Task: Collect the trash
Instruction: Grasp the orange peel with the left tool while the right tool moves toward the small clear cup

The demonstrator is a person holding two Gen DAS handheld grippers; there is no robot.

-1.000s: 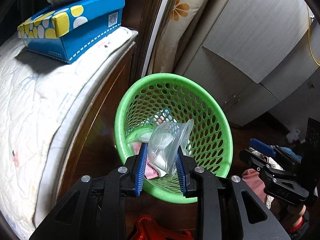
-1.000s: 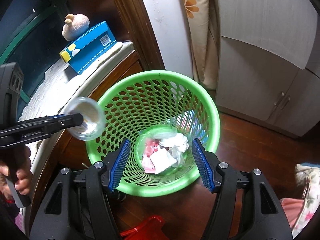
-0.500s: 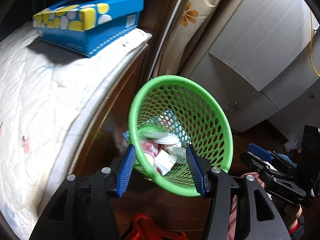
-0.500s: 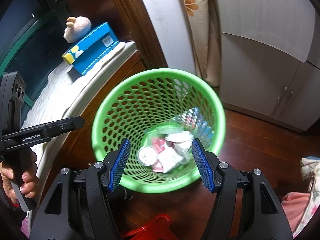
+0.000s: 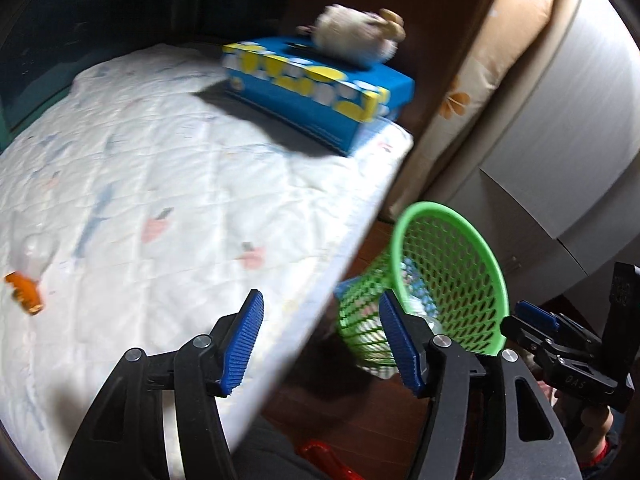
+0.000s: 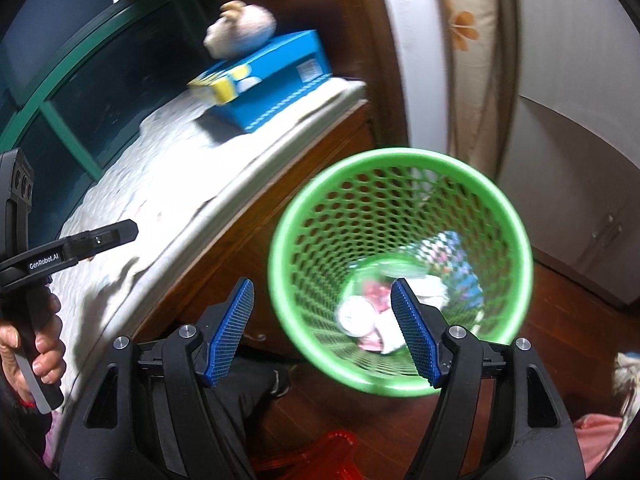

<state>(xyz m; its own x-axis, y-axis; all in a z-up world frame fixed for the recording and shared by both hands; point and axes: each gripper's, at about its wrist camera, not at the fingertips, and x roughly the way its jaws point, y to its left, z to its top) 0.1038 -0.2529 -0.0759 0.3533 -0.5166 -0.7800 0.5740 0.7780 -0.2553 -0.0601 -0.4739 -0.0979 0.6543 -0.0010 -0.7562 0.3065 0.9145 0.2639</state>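
Observation:
A green mesh trash basket stands on the wood floor beside the bed and holds several pieces of trash, among them a clear plastic cup. It also shows in the left wrist view. My left gripper is open and empty over the bed's edge. A clear bottle with an orange cap lies on the white quilt at the far left. My right gripper is open and empty above the basket's near rim. The left gripper appears at the left of the right wrist view.
A blue and yellow tissue box with a plush toy on it sits at the bed's far corner. Grey cabinets stand behind the basket. A red object lies on the floor below the grippers.
The left gripper let go of the clear plastic cup, which fell into the basket. It then opened wide and swung left over the bed. The right gripper shifted slightly left.

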